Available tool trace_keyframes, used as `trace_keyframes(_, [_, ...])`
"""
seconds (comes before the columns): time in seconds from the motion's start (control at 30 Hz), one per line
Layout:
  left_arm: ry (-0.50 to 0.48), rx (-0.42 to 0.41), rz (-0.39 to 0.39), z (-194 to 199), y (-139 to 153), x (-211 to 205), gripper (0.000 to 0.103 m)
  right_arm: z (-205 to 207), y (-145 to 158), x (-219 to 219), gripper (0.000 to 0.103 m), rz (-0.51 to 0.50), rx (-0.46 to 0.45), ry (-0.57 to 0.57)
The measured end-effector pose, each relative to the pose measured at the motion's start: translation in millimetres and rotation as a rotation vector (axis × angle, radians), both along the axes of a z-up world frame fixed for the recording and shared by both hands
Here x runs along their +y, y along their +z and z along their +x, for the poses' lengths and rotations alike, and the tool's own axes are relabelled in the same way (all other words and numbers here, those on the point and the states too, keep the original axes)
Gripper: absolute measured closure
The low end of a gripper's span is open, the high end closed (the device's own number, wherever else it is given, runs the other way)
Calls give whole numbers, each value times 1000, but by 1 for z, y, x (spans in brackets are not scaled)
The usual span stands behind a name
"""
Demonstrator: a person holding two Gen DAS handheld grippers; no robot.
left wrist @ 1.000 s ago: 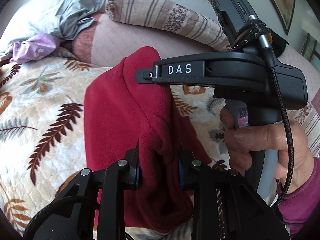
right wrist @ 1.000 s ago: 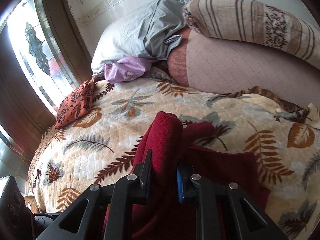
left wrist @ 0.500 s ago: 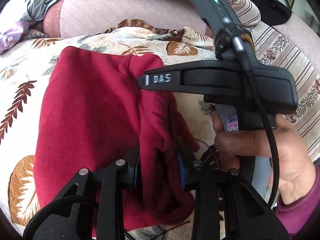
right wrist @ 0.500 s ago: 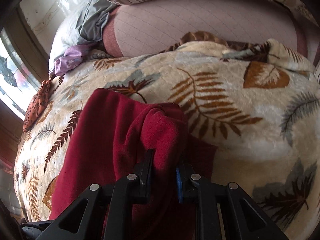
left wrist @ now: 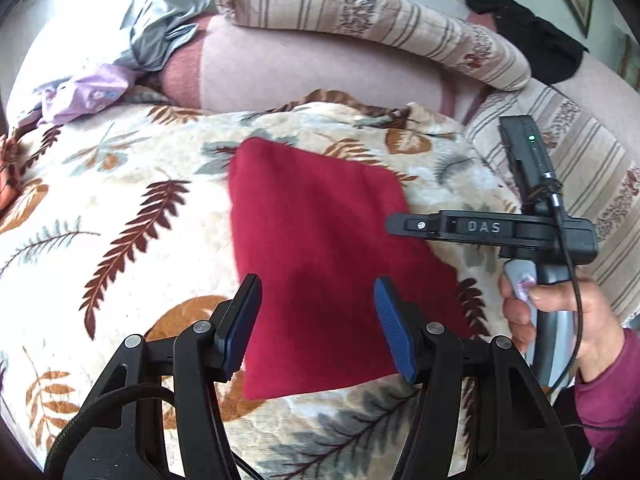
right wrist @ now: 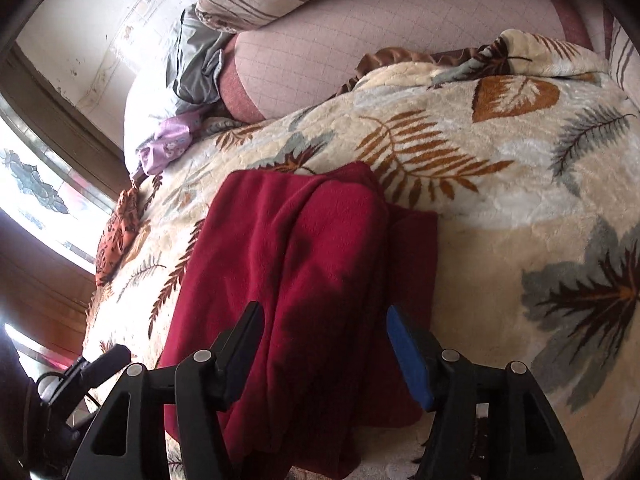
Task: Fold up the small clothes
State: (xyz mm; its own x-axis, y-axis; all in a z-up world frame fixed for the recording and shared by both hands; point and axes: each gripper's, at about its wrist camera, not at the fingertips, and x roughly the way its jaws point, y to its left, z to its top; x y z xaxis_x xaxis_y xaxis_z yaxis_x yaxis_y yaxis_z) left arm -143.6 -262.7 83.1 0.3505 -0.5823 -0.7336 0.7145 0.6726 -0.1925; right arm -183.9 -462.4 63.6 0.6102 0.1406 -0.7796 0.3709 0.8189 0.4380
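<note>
Release is the step in hand: both pairs of tongs have just been opening, and nothing is caught between either pair of pads now. The left gripper (left wrist: 316, 320) is standing spread above the dark red fleece garment (left wrist: 320, 248), which is lying folded on the cream leaf-printed plush blanket (left wrist: 120, 208), roughly midway across it and well short of the ruffled far edge by the pink quilted bolster (left wrist: 288, 68). The right gripper (right wrist: 326, 354) is likewise hanging released over the same garment (right wrist: 296, 280); from the left wrist view its black body (left wrist: 492, 228) is sitting off the cloth's right edge, held by a hand (left wrist: 560, 320) in a maroon sleeve.

To do this well, both grippers probably need lifting straight away from the fleece so no pad drags the top layer. The right wrist view shows the upper fold lying crooked, with a lower layer peeking out on the right side and a raised ridge running down the middle, so the next fold likely calls for squaring those edges first. Fleece clings to itself, so a gentle press along the ridge should flatten it.
</note>
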Motion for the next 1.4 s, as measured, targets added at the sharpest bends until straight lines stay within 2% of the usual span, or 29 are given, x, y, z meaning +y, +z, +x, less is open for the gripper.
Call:
trace_keyframes(0.07, [31,26,15,7,-10,6,44,7,-8,5,42,-5,1,10])
trace_keyframes(0.13, [50,33,44,8,-20,9,44,19,-12,11,55,-53,10,23])
trace_keyframes(0.2, [53,45,50,12,-29,11,44,30,-9,18,83,-176,21,52])
trace_keyframes(0.3, [44,52,49,12,-39,9,44,39,6,27,91,-348,21,90])
trace_keyframes(0.4, [44,57,55,9,-48,0,43,46,13,27,91,-502,18,91])
trace_keyframes(0.53, [63,52,62,8,-52,-5,38,55,-18,12,91,-422,92,57])
trace_keyframes(0.63, [65,60,63,10,-52,-3,38,42,-8,7,90,-362,49,12])
trace_keyframes(0.7, [66,59,63,9,-53,-3,38,28,5,7,82,-321,46,-11])
trace_keyframes(0.77, [71,53,63,8,-53,-3,38,13,21,18,77,-298,5,-5])
trace_keyframes(0.87, [79,33,71,5,-52,-4,38,-9,40,42,56,-302,-56,54])
trace_keyframes(1.03, [90,15,85,2,-51,-6,38,-26,38,76,56,-334,-70,139])
trace_keyframes(1.13, [90,13,89,1,-51,-6,38,-29,17,78,57,-353,-13,137])
trace_keyframes(1.17, [91,12,95,1,-52,-7,38,-29,9,77,62,-373,7,131])
trace_keyframes(1.23, [87,14,100,1,-53,-8,38,-31,-5,73,63,-466,59,105])
trace_keyframes(1.27, [87,10,103,0,-53,-8,38,-32,-10,69,63,-454,67,104])
trace_keyframes(1.33, [89,4,103,-1,-52,-7,38,-36,-12,57,63,-359,49,67])
trace_keyframes(1.4, [89,7,103,-1,-51,-7,38,-40,-7,53,63,-338,39,51])
